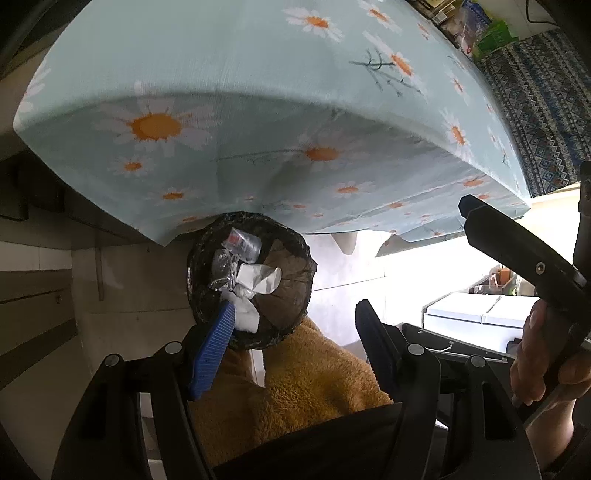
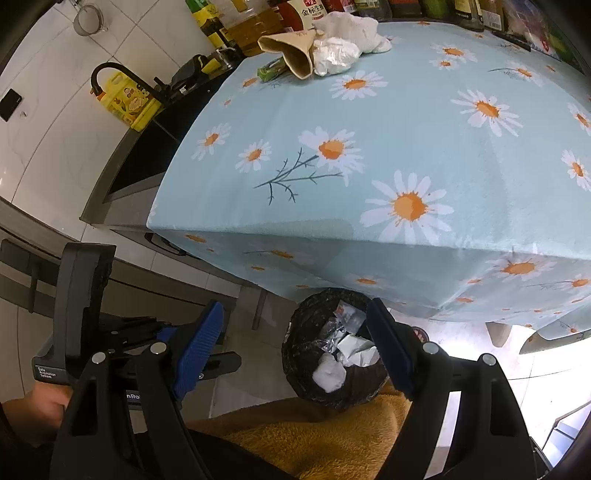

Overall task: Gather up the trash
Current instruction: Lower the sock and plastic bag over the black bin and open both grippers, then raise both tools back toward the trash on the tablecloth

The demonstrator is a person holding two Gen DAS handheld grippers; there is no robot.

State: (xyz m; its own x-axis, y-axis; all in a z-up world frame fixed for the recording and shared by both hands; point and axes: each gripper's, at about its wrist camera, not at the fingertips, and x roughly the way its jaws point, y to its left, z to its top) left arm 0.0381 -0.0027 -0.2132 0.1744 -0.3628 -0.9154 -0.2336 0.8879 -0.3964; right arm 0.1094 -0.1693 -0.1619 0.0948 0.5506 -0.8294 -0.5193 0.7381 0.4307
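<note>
A round bin lined with a black bag [image 1: 251, 280] [image 2: 332, 354] stands on the floor under the table's near edge. Inside it lie crumpled white paper [image 1: 258, 278], foil and a clear wrapper. My left gripper [image 1: 295, 350] hovers above the bin, open, with nothing between its blue pads. My right gripper [image 2: 295, 347] is also open and empty over the bin. At the table's far end rest a tan paper cone [image 2: 291, 55], a crumpled white bag [image 2: 336, 55], white tissue [image 2: 354, 26] and a green wrapper [image 2: 273, 70].
A daisy-print blue cloth [image 2: 406, 110] [image 1: 221, 55] covers the table and hangs over its edge. Bottles [image 2: 251, 18] line the back. A yellow oil jug [image 2: 129, 103] sits by a dark sink. Orange fleece legs [image 2: 314, 435] are below me. A hand [image 1: 535, 354] holds the other tool.
</note>
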